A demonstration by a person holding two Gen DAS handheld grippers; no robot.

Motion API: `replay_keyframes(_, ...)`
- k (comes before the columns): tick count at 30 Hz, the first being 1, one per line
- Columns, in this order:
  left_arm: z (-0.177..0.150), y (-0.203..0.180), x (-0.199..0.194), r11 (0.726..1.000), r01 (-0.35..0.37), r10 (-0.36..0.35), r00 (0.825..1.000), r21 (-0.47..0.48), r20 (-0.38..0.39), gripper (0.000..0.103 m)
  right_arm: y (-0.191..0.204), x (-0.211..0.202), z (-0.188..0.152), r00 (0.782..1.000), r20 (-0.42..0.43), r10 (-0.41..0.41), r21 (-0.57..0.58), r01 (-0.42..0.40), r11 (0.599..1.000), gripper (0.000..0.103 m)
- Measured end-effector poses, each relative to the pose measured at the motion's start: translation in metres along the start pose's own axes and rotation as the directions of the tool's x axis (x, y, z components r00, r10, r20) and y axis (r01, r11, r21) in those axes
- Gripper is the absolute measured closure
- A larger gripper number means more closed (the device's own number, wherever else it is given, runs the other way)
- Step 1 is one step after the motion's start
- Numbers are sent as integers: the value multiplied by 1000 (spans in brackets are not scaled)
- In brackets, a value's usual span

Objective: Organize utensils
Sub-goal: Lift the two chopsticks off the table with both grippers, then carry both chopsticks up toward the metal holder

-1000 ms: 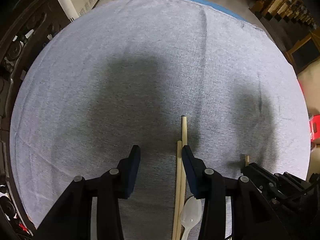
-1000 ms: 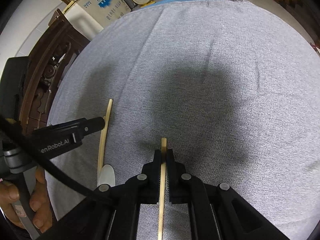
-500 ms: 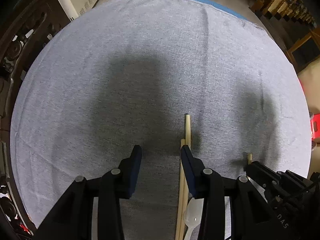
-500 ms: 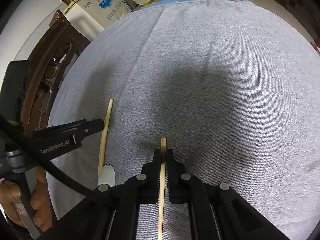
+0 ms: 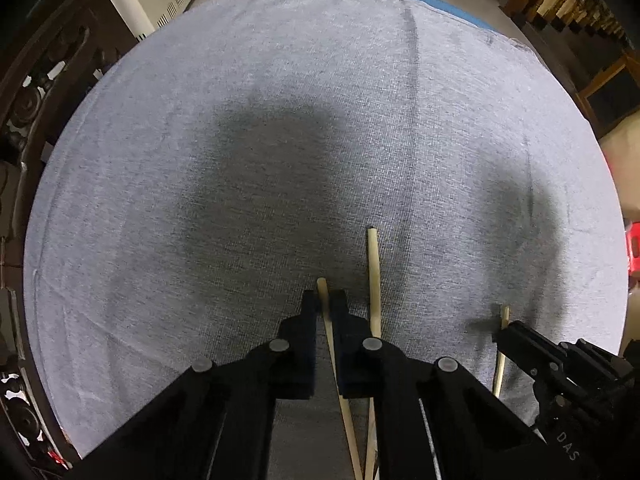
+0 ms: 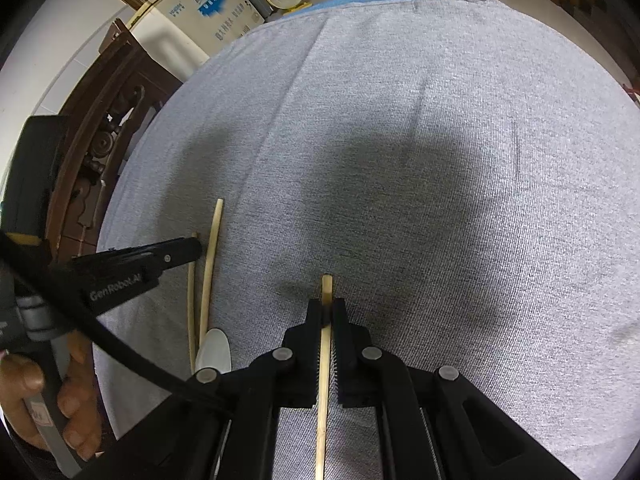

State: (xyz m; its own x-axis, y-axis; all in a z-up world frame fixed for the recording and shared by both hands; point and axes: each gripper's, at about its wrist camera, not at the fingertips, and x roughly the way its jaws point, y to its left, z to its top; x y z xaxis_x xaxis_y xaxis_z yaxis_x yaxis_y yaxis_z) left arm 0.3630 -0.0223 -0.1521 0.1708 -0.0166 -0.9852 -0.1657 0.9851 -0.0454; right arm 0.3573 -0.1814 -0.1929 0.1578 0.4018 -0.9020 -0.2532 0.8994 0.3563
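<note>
My left gripper [image 5: 324, 300] is shut on a wooden chopstick [image 5: 334, 344] whose tip pokes out just past the fingertips. A second chopstick [image 5: 374, 276] lies on the grey cloth just to its right. My right gripper [image 6: 327, 308] is shut on a third chopstick [image 6: 325, 344]; it shows at the right in the left wrist view [image 5: 520, 336]. In the right wrist view the left gripper [image 6: 188, 250] sits at the left, with the two chopsticks [image 6: 210, 264] and a white plastic spoon [image 6: 214, 350] beside it.
A round table under a grey cloth [image 5: 280, 140] fills both views. Dark carved wooden furniture [image 6: 104, 128] and a white appliance [image 6: 200, 12] stand beyond the left edge. Wooden chairs [image 5: 580, 8] stand at the far right.
My left gripper has shifted right and closed on the shorter chopstick, which it had beside it while open. My right gripper still holds its chopstick in place.
</note>
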Motion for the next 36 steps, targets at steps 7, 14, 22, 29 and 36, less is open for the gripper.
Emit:
replay_keyframes(7,3,3,-4,1000,24,-24,1000,-3,-12,98,6,1,4,999,-23,-27,-18,27,999,96)
replay_keyframes(14,-4,26,-4,997,73,-73,997,-25,-8,99,5,0,4,1000,-16,-23,2,23,1000,97)
replay_keyframes(22,-19,62,-26,995,81,-78,995,-50,60,99,0,-25,-9,999,36,-26,24,25,999,98)
replay_keyframes(29,-55,90,-66,992,96,-82,984,-81,160,99,-3,-60,-26,992,112,-50,39,46,998,98)
replay_keyframes(36,-79,110,-94,988,109,-82,971,-110,225,99,-5,-94,-45,981,180,-72,59,62,996,98)
